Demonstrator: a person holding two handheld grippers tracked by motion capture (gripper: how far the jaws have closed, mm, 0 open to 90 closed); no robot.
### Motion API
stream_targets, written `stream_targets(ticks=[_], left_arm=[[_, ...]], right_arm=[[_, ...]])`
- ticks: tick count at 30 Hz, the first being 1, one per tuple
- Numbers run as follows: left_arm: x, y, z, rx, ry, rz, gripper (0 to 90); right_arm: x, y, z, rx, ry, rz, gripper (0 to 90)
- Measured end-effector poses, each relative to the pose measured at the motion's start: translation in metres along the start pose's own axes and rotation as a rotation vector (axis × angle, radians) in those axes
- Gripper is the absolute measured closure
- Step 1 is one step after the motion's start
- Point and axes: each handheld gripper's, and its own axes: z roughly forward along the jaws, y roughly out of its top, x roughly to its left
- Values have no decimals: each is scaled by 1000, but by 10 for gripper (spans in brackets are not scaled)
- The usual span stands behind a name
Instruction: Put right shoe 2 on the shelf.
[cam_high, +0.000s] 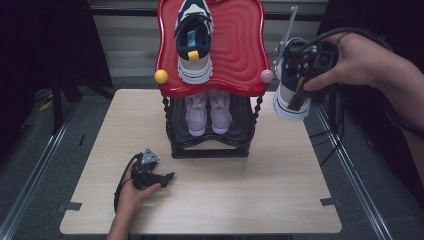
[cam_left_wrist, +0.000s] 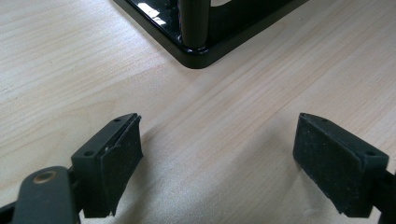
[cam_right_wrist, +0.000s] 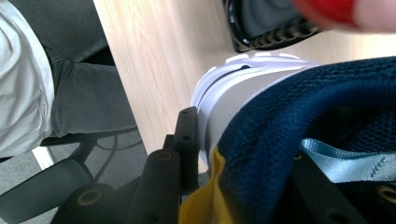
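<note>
A two-tier shoe rack stands at the back middle of the table, with a red wavy top shelf (cam_high: 240, 55) and a black lower shelf (cam_high: 240, 135). One navy and white sneaker (cam_high: 194, 42) lies on the red shelf. Its mate (cam_high: 290, 92) hangs in the air right of the rack, heel down, with my right gripper (cam_high: 305, 65) shut on its heel collar. In the right gripper view the navy mesh, yellow tab and white heel (cam_right_wrist: 243, 93) press against the left jaw. My left gripper (cam_high: 167, 176) rests on the table in front of the rack, open, nothing between its pads (cam_left_wrist: 116, 158).
A pair of pink shoes (cam_high: 207, 112) sits on the lower shelf. The rack's black base corner (cam_left_wrist: 196, 51) lies just ahead of my left gripper. Bare wooden table (cam_high: 250, 190) spreads in front. A person's legs and a chair base (cam_right_wrist: 56, 186) lie beyond the table's edge.
</note>
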Motion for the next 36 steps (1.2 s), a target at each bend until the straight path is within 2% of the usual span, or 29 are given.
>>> stream_targets(ticks=[7, 9, 14, 27, 36], left_arm=[[0, 0, 0, 0, 0, 0, 149], [0, 0, 0, 0, 0, -1, 149], [0, 0, 0, -1, 0, -1, 149], [0, 0, 0, -2, 5, -1, 149], [0, 0, 0, -5, 5, -1, 149]], right_arm=[[-3, 14, -31, -6, -50, -16, 710], [-4, 19, -39, -25, -62, -25, 712], [-3, 33, -51, -41, -83, -65, 711], [-12, 77, -51, -49, -125, -127, 708], [-19, 100, -41, -44, -150, -185, 708]])
